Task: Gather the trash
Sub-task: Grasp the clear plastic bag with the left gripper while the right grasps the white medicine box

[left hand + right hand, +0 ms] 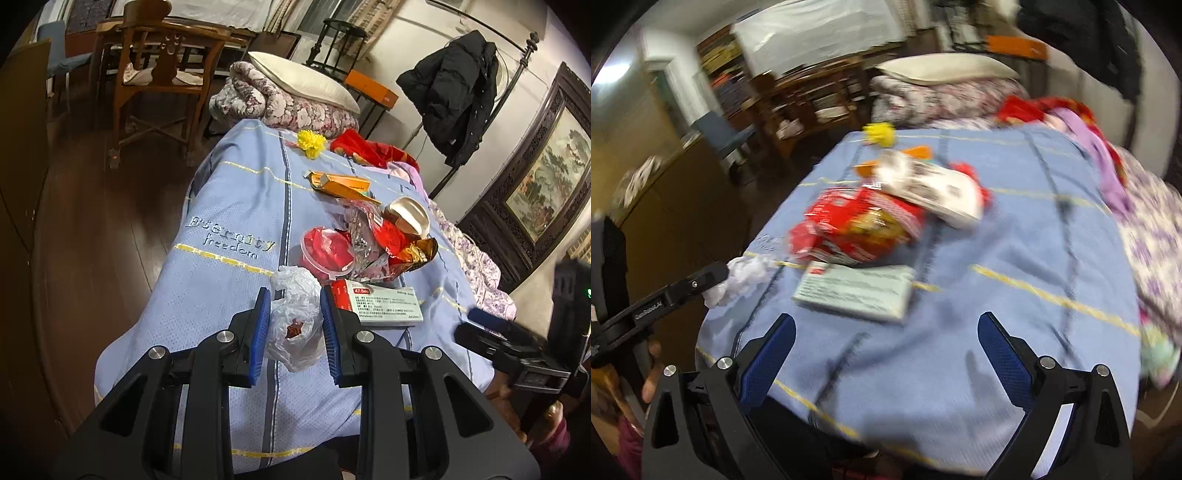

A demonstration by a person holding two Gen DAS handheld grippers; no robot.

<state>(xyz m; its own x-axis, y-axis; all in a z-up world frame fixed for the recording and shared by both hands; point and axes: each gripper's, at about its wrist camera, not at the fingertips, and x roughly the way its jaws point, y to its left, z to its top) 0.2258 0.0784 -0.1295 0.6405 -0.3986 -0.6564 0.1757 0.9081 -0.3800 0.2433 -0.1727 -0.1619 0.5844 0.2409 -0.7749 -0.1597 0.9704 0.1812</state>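
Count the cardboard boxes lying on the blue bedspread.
2: a red-and-white medicine box right of the left gripper, and an open orange box farther back. Others may hide under wrappers.
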